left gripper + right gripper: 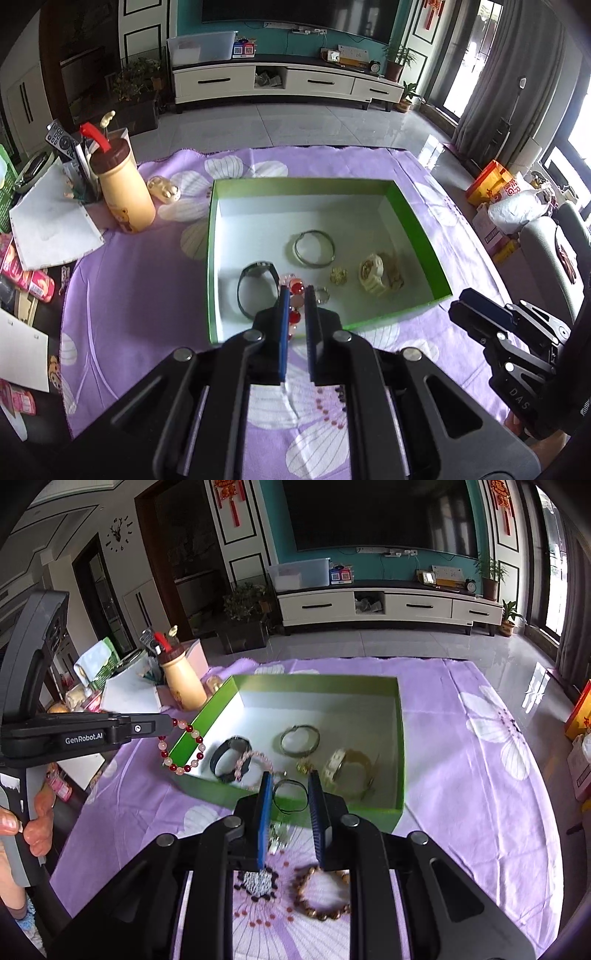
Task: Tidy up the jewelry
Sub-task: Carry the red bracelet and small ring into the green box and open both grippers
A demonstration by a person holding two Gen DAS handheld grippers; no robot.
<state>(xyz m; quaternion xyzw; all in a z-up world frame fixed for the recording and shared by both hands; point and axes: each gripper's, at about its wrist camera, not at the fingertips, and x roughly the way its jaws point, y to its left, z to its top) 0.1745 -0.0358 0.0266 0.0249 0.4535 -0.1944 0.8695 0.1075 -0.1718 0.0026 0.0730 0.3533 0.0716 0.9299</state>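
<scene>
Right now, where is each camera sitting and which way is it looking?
Left wrist: sits on the left gripper, looking down at the green box; its fingers pinch a bead bracelet.
Right wrist: sits on the right gripper, facing the box from its near side; the person's hand shows.
Both share the box, purple cloth, TV wall.

A: so the left gripper (298, 295) is pinched on a red and pale bead bracelet (295, 295), right over the near edge of the green box (421, 218).

B: what's in the box?

A: black watch (257, 286), silver bangle (314, 248), small gold piece (338, 276), cream watch (373, 277). Right gripper (480, 317) sits off to the right over the purple floral cloth (140, 280).
</scene>
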